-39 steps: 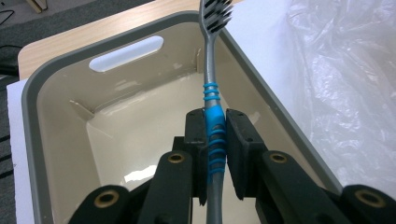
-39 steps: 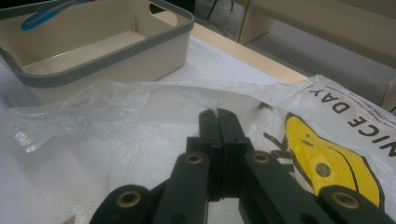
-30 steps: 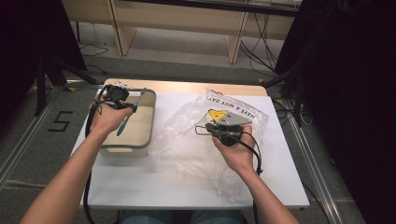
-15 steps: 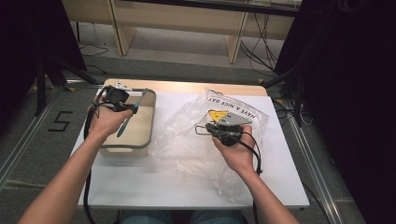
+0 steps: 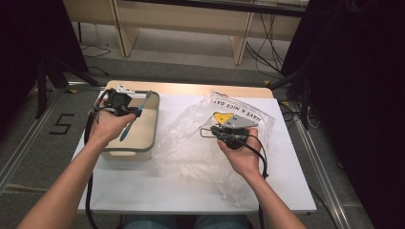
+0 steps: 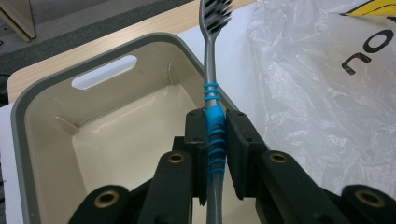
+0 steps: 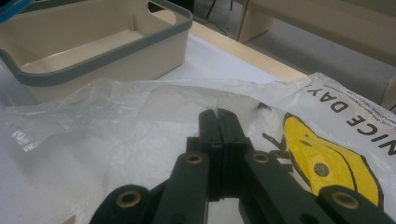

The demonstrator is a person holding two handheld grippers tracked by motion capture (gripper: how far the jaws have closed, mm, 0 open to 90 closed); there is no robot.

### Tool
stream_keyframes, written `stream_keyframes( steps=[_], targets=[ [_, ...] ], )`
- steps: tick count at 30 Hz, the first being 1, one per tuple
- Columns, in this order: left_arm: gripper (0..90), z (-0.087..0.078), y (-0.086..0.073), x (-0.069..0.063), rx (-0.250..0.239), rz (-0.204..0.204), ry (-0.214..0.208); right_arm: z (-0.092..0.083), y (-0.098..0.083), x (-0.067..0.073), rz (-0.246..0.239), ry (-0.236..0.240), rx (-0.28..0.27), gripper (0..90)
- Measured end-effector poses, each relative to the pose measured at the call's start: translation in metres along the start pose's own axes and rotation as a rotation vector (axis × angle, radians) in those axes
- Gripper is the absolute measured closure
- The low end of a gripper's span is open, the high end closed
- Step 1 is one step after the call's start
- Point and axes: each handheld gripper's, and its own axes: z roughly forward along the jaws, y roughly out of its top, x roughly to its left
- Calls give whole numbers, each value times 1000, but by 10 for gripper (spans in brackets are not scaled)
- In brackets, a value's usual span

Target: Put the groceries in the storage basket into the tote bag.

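Note:
A grey toothbrush with a blue ribbed grip is clamped in my left gripper, bristles pointing away from me. It hangs over the right rim of a beige bin with a grey rim. From above, the left gripper holds the toothbrush above the bin at the table's left. My right gripper is shut and rests on a clear plastic bag beside its yellow smiley print. No fold of the bag shows between its jaws. In the high view the right gripper lies on the bag.
The bin's inside looks bare. The bag spreads over the white table from the middle to the right. A wooden strip runs along the table's far edge. Cables trail from both grippers.

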Motion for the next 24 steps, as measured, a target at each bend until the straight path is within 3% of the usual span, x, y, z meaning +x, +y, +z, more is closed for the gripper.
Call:
stream_keyframes(
  steps=[24],
  targets=[
    [789, -10, -5, -5, -17, 22, -7, 1, 0, 0, 1, -1, 1, 900]
  ],
)
